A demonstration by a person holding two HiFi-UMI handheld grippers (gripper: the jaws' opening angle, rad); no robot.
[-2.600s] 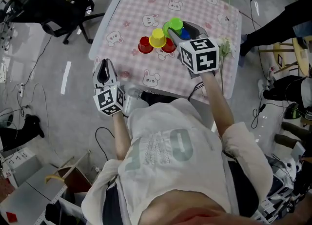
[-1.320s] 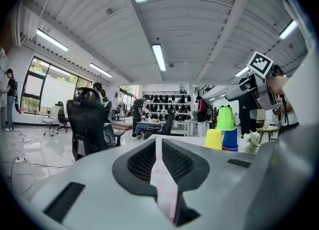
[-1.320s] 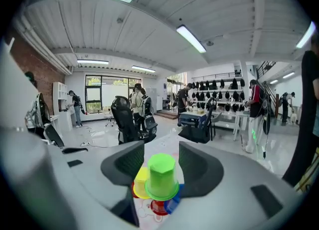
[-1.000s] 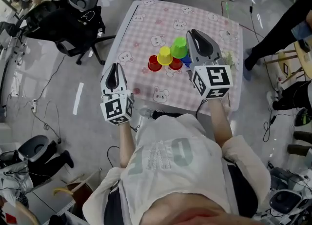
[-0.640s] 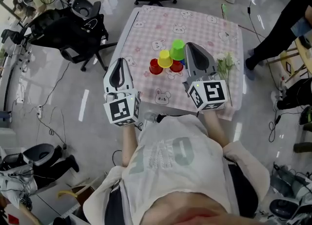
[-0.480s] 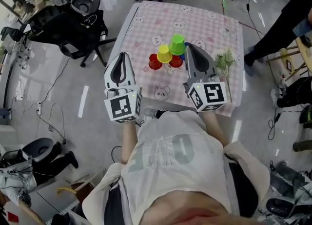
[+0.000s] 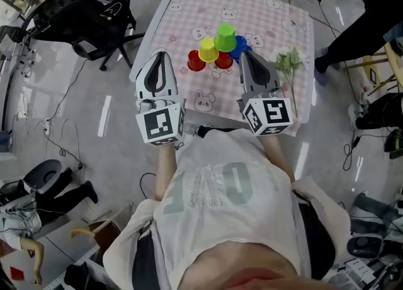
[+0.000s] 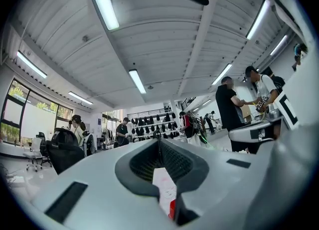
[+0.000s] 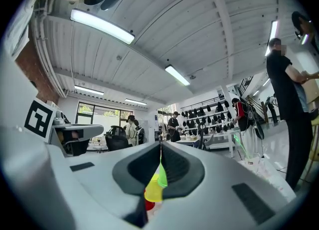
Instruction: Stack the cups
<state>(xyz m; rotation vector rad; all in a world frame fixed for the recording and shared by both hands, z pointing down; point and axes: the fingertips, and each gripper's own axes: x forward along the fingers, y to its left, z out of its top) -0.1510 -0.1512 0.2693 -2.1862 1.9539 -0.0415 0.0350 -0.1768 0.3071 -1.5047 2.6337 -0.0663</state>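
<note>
**A:** What do we see on the far left?

**B:** We see a black chair (image 7: 94, 15) on the grey floor (image 7: 82, 106). It stands beside the table (image 7: 264, 12). The table has a pink cloth with bunnies on it.

**A:** Where is our left gripper?

**B:** Our left gripper (image 7: 158, 56) hangs over the near left corner of the table, just left of the cups. In the left gripper view its fingers (image 8: 139, 164) are pressed together. Nothing is between them. Through the little gap under the tips we see a bit of pink cloth and a bit of red.

**A:** And where are the cups?

**B:** They are bunched up close in the middle of the table. From the left we see a red cup (image 7: 196, 61), a yellow cup (image 7: 208, 50), a green cup (image 7: 225, 36), a second red cup (image 7: 223, 61) and a blue cup (image 7: 240, 44). The yellow cup and the green cup are upside down and sit higher than the rest. We cannot tell just what each one rests on.

**A:** What about our right gripper?

**B:** Our right gripper (image 7: 247, 55) is just right of the cups, and its tip is near the blue cup. In the right gripper view its fingers (image 9: 134, 166) are closed tight and hold nothing. We only see the yellow and green cups far behind the gap.

**A:** Is there more on the right?

**B:** Yes. White flowers (image 7: 286, 62) with green stems lie on the table beside the right gripper. Past the table, a person's dark leg (image 7: 365, 24) stands on the floor.
</note>
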